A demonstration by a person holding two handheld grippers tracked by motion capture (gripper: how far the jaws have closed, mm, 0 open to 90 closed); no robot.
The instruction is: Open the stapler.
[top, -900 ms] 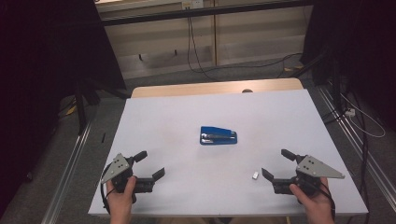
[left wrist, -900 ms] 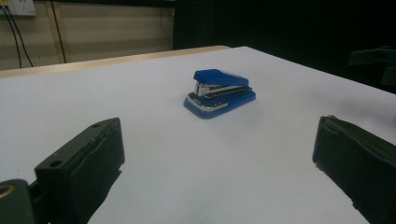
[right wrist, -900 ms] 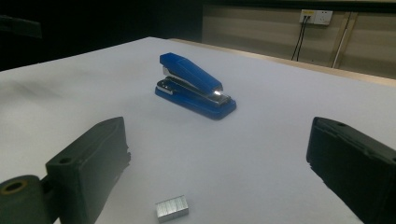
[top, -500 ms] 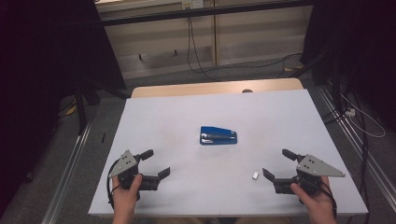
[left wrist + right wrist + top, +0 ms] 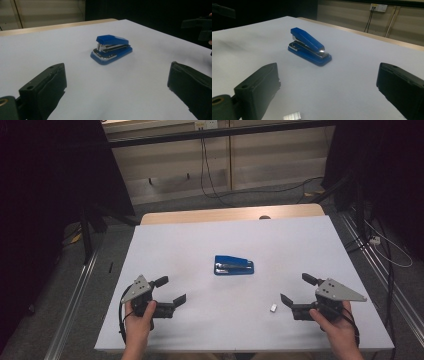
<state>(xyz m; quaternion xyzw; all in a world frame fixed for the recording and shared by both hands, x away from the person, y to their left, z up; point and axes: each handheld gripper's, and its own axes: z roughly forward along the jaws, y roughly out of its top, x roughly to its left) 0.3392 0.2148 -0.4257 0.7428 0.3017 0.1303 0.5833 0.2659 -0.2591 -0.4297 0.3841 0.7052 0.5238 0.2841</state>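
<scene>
High view: blue stapler (image 5: 234,265) sits mid-table on the white table (image 5: 200,240), well apart from both grippers; small strip of staples (image 5: 273,308) lies just beside the right gripper (image 5: 296,292), near the front edge. Left gripper (image 5: 170,291) & right gripper both have jaws spread wide w/ nothing between them, each aimed inward at the stapler. Looks like the approach step, nothing grasped yet; work seems to be loading staples. Next move prob needs one gripper to steady the stapler body while the other comes down over the strip, a thin flat piece needing a low, careful pinch. Vs earlier frames: left gripper has shifted inward/right along the front edge; right one, stapler & strip unchanged
</scene>
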